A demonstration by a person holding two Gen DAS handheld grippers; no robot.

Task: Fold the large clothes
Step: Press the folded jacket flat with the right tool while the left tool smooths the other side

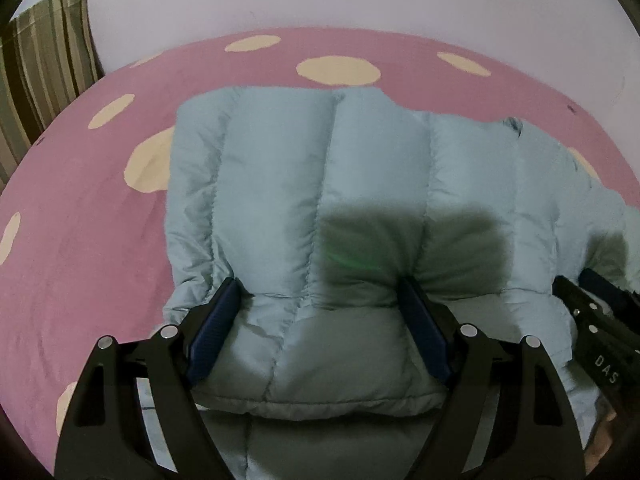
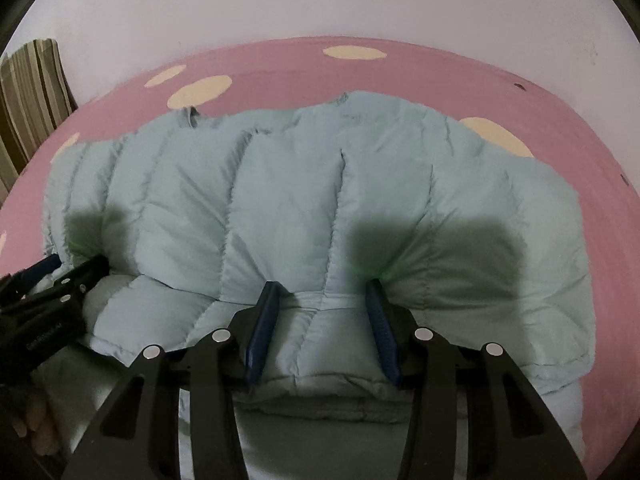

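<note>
Both grippers, the left gripper spread wide and the right gripper half apart, clamped nothing and straddled the folded jacket on the bed, probably to flatten its fold.

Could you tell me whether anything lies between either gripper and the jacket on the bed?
Nothing visible does. The left gripper and right gripper both sit right on the jacket, jaws apart, their fingers pressing into its folded near edge. The jacket lies alone on the spotted sheet.
</note>
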